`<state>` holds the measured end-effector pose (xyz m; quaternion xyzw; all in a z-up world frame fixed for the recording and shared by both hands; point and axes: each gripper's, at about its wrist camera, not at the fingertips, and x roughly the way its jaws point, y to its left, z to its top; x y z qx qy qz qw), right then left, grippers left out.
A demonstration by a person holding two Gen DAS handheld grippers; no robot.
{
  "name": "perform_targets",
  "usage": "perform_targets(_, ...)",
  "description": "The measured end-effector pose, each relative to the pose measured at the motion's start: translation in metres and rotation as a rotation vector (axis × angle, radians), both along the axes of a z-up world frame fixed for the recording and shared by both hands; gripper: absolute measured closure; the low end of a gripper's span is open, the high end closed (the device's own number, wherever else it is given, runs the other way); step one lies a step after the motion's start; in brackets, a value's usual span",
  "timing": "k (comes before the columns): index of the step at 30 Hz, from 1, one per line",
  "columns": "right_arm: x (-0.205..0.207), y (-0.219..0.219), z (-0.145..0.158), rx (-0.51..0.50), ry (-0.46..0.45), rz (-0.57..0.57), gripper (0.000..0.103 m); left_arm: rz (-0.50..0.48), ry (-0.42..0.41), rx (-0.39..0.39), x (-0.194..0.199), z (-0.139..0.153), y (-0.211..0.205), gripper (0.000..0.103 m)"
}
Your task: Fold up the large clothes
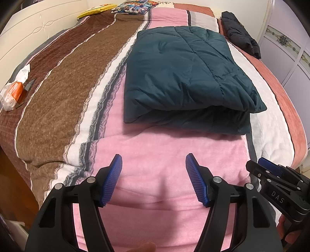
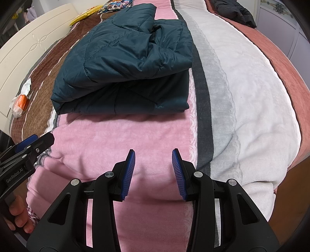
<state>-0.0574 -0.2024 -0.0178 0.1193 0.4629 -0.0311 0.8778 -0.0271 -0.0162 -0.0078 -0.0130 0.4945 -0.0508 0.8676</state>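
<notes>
A dark teal quilted jacket (image 1: 184, 77) lies folded into a thick rectangle on the pink stripe of the bed cover (image 1: 155, 147); it also shows in the right wrist view (image 2: 127, 67). My left gripper (image 1: 154, 160) is open and empty, held over the pink cover short of the jacket's near edge. My right gripper (image 2: 153, 155) is open and empty, also over the pink cover, nearer than the jacket. Each gripper shows at the edge of the other's view: the right one (image 1: 271, 170), the left one (image 2: 33, 143).
The striped bed cover has brown (image 1: 64, 93), white (image 2: 242, 97) and rose bands. A black garment (image 1: 240, 33) lies at the far right. An orange-and-white packet (image 1: 13, 93) lies at the left edge. Printed and yellow cushions (image 1: 133, 6) sit by the white headboard (image 1: 34, 27).
</notes>
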Motion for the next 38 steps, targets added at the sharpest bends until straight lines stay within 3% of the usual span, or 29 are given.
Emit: perform_targets(38,-0.0003,0.0014,-0.0019,0.0,0.004,0.004,0.063,-0.004,-0.001,0.007,0.0002,-0.0007,-0.0006,0.038)
